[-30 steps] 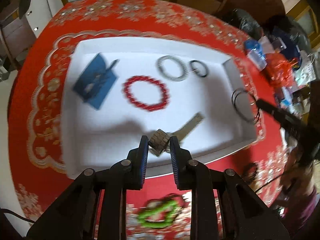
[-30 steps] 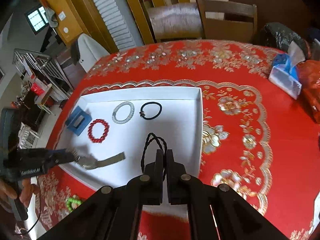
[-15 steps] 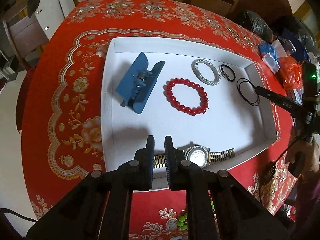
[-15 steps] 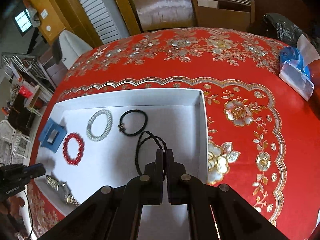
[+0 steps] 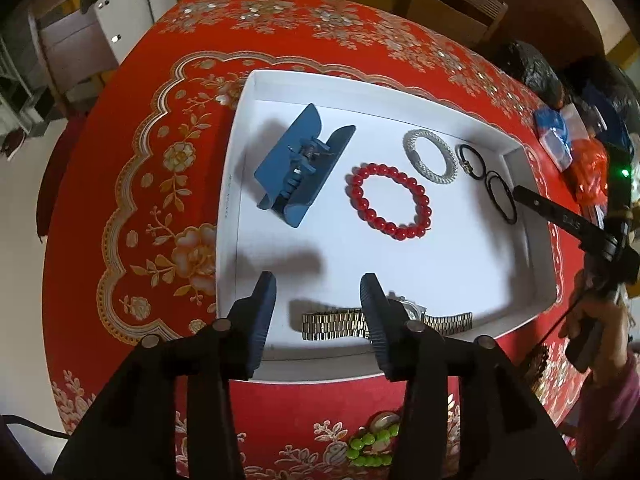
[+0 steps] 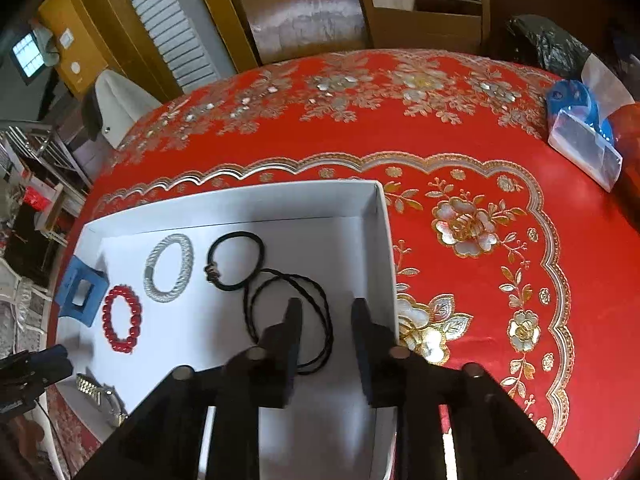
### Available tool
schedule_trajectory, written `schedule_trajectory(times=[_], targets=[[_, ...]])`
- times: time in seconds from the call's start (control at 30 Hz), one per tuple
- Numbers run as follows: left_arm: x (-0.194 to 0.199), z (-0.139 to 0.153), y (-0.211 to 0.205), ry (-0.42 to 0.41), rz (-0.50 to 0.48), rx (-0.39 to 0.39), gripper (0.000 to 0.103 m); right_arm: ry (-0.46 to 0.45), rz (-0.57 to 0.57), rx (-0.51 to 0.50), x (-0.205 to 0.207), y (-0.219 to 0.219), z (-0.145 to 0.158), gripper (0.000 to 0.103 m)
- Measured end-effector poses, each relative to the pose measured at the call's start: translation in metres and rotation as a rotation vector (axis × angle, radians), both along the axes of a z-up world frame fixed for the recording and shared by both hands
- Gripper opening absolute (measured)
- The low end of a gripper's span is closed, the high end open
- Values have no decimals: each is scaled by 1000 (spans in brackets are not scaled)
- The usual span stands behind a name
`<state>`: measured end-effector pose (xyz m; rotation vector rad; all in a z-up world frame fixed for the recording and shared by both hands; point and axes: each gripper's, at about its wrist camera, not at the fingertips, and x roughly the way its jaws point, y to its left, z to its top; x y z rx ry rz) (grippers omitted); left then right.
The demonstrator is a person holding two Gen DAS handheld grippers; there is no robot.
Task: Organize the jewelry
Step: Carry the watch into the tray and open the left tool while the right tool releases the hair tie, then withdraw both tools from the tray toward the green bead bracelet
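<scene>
A white tray point(image 5: 360, 80) point(image 6: 384, 240) on the red tablecloth holds a blue claw clip point(image 5: 300, 168) point(image 6: 80, 296), a red bead bracelet point(image 5: 390, 202) point(image 6: 120, 320), a silver mesh bracelet point(image 5: 430, 156) point(image 6: 170, 268) and a black hair tie point(image 5: 470, 160) point(image 6: 236, 260). A metal watch point(image 5: 332, 322) point(image 6: 100, 392) lies flat by the tray's near wall. My left gripper point(image 5: 316, 280) hangs over its strap, jaws opening, pads off it. A black cord loop point(image 5: 502, 196) point(image 6: 330, 332) lies by the right wall. Above it, my right gripper point(image 6: 326, 304) is opening, pads off the cord.
A green bead bracelet point(image 5: 372, 444) and dark beads point(image 5: 536, 360) lie on the cloth outside the tray's near side. A blue tissue pack point(image 6: 580, 136) and bags sit at the table's far right. A wooden chair point(image 6: 360, 12) stands behind the table.
Both grippers have gone from shut to open. The watch, carried hanging a second ago, now lies flat in the tray. The black cord has left the right jaws and rests on the tray floor.
</scene>
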<state>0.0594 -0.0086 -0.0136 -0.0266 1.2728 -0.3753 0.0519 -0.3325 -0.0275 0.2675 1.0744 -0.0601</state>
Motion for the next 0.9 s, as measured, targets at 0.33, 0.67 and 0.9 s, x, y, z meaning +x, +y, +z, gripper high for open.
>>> schedule_trajectory(times=[0.33,0.67,0.9], targets=[[-7,4,-12,-34,4,40,43,-49,26,-9,-21,15,23,39],[-15,9,-18,-62,20,79,44,-57,47,-14,-40,26,33,40],[-27,17,-19,-70,36,76,50,-66,66,-19,-60,35,39,42]])
